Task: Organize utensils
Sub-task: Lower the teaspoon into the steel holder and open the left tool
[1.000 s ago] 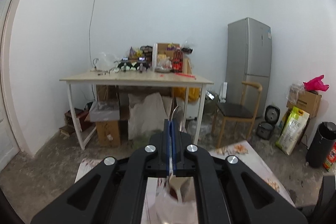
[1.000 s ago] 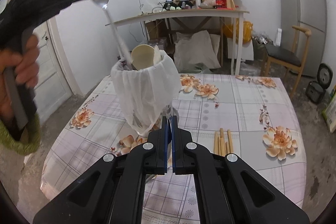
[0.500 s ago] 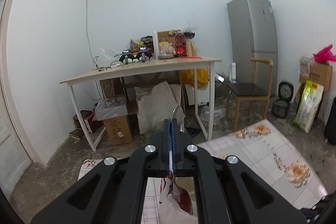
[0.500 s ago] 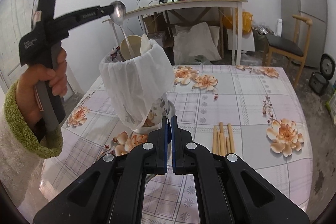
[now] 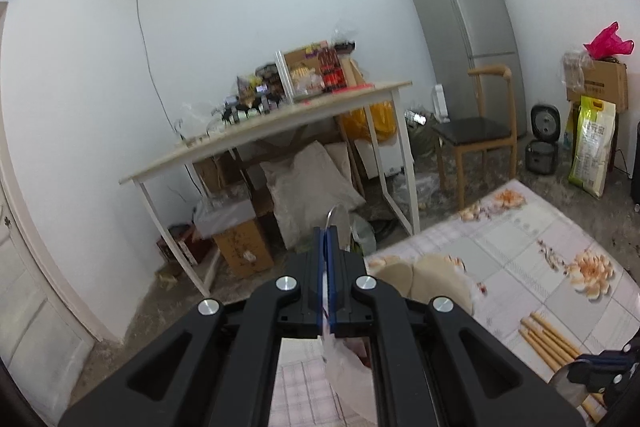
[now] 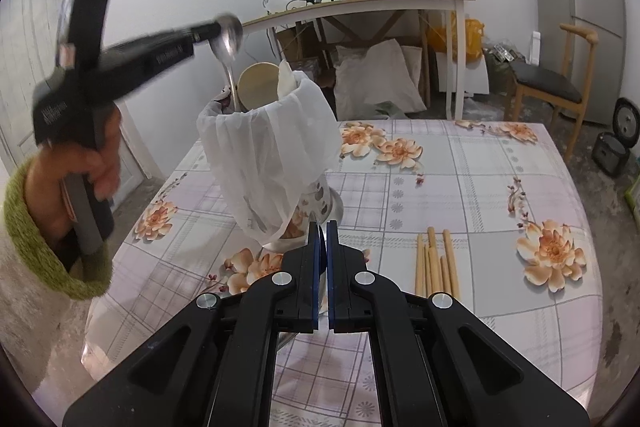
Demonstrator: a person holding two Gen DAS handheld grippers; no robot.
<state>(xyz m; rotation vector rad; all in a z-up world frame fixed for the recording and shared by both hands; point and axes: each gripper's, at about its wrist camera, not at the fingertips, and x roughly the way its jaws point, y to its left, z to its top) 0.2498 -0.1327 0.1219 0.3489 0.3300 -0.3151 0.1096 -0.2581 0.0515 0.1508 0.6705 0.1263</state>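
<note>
Shiny steel spoon [image 6: 229, 39] is pinched by its bowl end in the left gripper [image 6: 218, 27], handle pointing down into the utensil holder [image 6: 272, 163], which sits toward the table's [image 6: 500, 195] left edge. So the step looks like dropping the spoon in with the rest.

Tips as I see it: keep the handle lined up inside the rim, lower it until it's well down, and only then let go. The holder is draped in a thin white plastic bag [image 6: 260, 151], crinkly and floppy, so the handle could snag a fold or drag the bag inward. Two pale wooden spoons [image 6: 258, 87] already stick out of the top, round and matte, so aim for the gap beside them.

The right gripper [image 6: 322, 227] is closed on nothing that I can see, just in front of the holder's base; could be steadying it, hard to say.

Wooden chopsticks [image 6: 438, 263], smooth tan rods, lie loose nearer the table's front edge, right of the holder, likely next. The tablecloth is glossy, with a check-and-flower print.
</note>
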